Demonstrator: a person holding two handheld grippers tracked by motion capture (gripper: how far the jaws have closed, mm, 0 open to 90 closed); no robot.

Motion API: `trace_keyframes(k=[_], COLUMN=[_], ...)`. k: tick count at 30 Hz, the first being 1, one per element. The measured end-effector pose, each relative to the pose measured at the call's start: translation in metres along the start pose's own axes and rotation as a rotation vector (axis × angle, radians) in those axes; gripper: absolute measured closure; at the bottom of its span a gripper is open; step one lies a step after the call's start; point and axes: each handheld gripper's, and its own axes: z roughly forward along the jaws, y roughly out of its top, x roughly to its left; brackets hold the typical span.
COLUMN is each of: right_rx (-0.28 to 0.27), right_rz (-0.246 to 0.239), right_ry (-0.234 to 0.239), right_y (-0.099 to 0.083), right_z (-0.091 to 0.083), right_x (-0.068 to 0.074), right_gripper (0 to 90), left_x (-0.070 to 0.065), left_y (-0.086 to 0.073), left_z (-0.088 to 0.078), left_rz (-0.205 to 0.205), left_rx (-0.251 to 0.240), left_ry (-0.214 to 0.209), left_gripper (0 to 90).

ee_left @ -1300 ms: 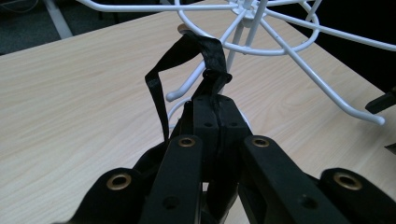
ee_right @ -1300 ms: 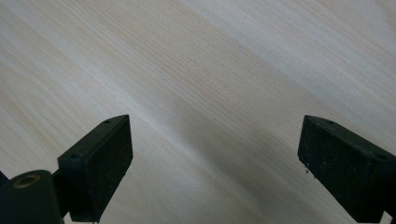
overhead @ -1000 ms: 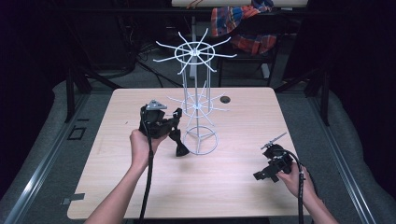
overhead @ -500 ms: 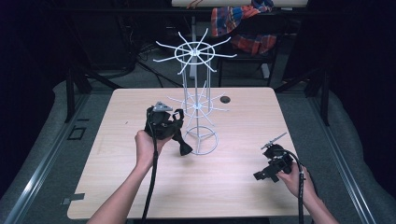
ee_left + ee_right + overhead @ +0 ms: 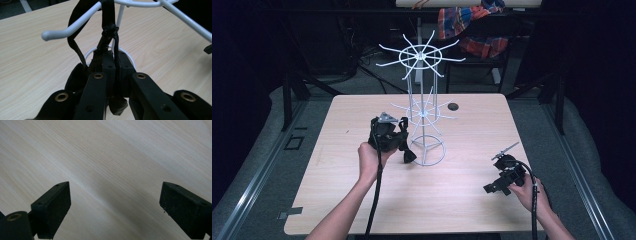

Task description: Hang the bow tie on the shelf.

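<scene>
One white wire rack (image 5: 421, 117) stands mid-frame; the left gripper (image 5: 113, 65) pinches one black strap (image 5: 109, 32), and the right gripper (image 5: 113, 207), at lower right, gapes empty.

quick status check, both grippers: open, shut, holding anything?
Left gripper: shut on a black strap that hangs at the white wire rack.
Right gripper: open, holding nothing, over the bare table.
</scene>
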Motion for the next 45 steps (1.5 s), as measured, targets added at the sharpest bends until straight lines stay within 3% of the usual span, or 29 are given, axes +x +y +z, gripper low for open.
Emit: trace_keyframes(k=[2,3,4,5,8,10,13,20,25,28,29,31,35,45], right_rx=[0.007,-0.028,0.03,0.05,-0.012,0.008,-0.021,0.003,-0.001,-0.001,-0.023,0.011,-0.001,-0.008], right_rz=[-0.004,0.021,-0.03,-0.046,0.008,-0.007,0.016,-0.004,-0.002,0.002,0.015,-0.013,-0.001,0.007], right_ry=[0.0,-0.005,-0.002,-0.012,0.001,-0.008,-0.006,-0.012,-0.001,-0.002,-0.016,-0.013,-0.009,-0.004], right_y=[0.0,-0.001,0.002,0.002,0.0,0.0,-0.001,0.0,0.0,0.0,-0.001,0.0,0.0,0.0], right_z=[0.0,0.002,-0.002,-0.003,0.001,-0.001,0.001,-0.001,0.0,-0.001,0.0,-0.002,-0.001,0.001], right_x=[0.0,0.001,-0.001,-0.002,0.001,0.0,0.001,0.0,0.001,0.001,0.002,-0.001,0.001,0.001], right_gripper=[9.7,9.7,9.8,9.7,9.8,9.7,9.7,9.7,9.7,9.7,9.7,9.7,9.7,9.7], left_x=[0.0,0.0,0.0,0.001,0.002,0.003,0.004,0.005,0.006,0.008,0.008,0.011,0.015,0.031], left_y=[0.0,-0.001,-0.001,-0.001,-0.001,-0.002,-0.003,-0.007,-0.01,-0.012,-0.012,-0.013,-0.016,-0.036], left_z=[0.0,-0.001,-0.001,-0.002,-0.005,-0.007,-0.011,-0.018,-0.024,-0.031,-0.033,-0.037,-0.047,-0.07], left_rz=[-0.002,-0.006,-0.008,-0.006,-0.014,-0.02,-0.025,-0.032,-0.029,-0.03,-0.032,-0.032,-0.033,-0.054], left_rx=[0.002,-0.006,-0.011,-0.012,-0.015,-0.016,-0.012,0.011,0.02,0.021,0.021,0.026,0.034,0.093], left_ry=[-0.003,0.0,0.001,-0.002,-0.005,-0.011,-0.007,-0.003,-0.001,0.003,0.004,0.008,0.019,0.056], left_gripper=[84.0,82.7,81.0,79.3,73.1,68.7,59.5,35.6,24.3,19.6,18.5,15.7,14.2,3.0])
